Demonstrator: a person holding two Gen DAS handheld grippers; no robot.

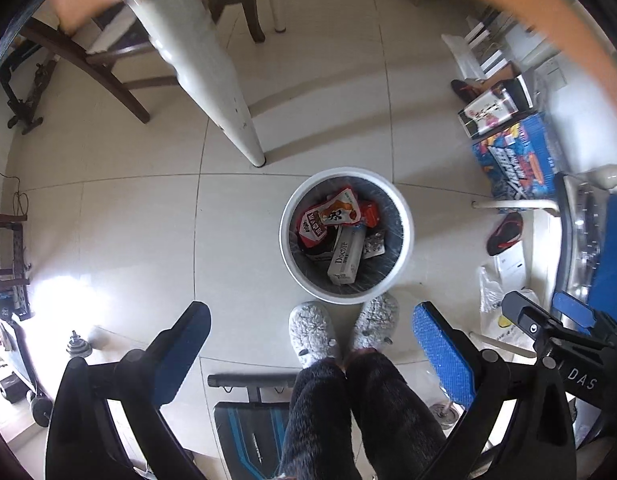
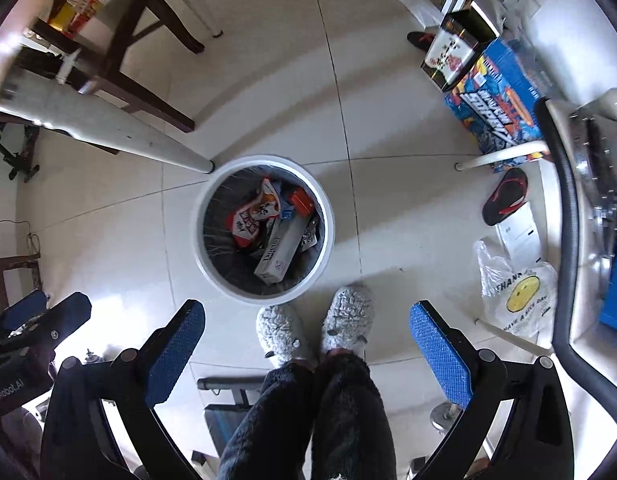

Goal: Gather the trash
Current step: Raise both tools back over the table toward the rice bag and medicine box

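Tiled floor, one bin, two slippers

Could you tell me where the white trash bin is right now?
In both wrist views the white trash bin stands on the tiled floor just ahead of the person's grey slippers, near a white table leg.

Above my round white bin: open drop. White table leg beyond; grey fluffy slippers touching its near rim.
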